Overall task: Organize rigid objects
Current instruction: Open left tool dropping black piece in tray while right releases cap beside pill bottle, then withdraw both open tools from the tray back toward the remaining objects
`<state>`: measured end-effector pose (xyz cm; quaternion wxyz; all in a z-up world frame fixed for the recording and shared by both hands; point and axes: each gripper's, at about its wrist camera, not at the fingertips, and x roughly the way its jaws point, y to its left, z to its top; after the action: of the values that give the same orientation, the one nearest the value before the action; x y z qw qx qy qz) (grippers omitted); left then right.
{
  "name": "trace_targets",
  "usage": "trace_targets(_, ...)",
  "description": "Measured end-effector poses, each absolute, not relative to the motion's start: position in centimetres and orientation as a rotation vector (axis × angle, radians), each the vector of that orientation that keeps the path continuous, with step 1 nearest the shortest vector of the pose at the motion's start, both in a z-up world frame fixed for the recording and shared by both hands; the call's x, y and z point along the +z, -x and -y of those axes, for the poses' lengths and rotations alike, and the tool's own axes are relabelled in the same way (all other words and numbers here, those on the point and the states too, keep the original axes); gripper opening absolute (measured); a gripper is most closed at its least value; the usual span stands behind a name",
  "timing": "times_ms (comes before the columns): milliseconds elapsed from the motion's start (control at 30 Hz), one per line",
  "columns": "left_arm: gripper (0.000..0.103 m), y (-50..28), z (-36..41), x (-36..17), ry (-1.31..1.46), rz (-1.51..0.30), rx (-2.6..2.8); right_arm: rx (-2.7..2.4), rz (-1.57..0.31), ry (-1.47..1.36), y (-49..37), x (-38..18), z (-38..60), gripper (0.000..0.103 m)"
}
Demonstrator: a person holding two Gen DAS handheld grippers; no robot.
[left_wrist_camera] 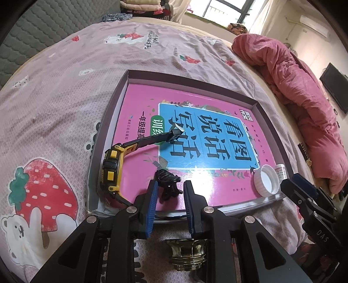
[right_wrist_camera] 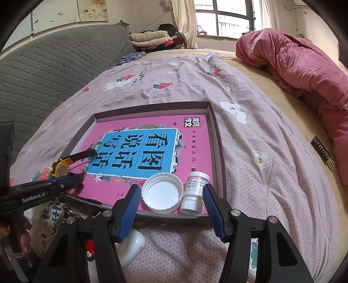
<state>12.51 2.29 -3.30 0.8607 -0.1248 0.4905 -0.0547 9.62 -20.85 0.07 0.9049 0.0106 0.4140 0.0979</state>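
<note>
At the bottom of the left wrist view the left gripper stands over the near edge of a shallow box, its blue pads a narrow gap apart with a small black clip-like object lying between them on the cover; whether the pads press it cannot be told. Below that gripper a brass-coloured fitting lies on the bedspread. In the right wrist view the right gripper has its jaws wide apart and holds nothing; a white cap, hollow side up, and a small white bottle lie between the pads at the lower centre, the bottle on its side, long axis running toward the camera. A white case rests on the bedspread beneath that gripper. The box holds a pink book that nearly fills it. On the book's left edge a yellow-and-black watch stands on its side, strap reaching toward the upper right. Farther off, a pink quilt lies bunched at the upper right, a grey quilted headboard at the upper left, and a window at the top.
</note>
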Motion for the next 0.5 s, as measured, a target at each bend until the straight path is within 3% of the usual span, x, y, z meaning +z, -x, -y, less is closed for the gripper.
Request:
trace_targets(67, 0.027, -12.4, -2.3, -3.2, 0.266, -1.026, -0.119, 0.205, -0.852, -0.02, -9.5, 0.1, 20.8, 0.059)
trace_targets(233, 0.043, -12.0, -2.3, -2.7, 0.277, -1.01, -0.132, 0.205, -0.852, -0.022, -9.5, 0.2, 20.9, 0.059)
trace_targets(500, 0.051, -11.7, -2.3, -2.1, 0.28, -0.993, -0.144, 0.208, -0.853, -0.028, -9.3, 0.2, 20.8, 0.059)
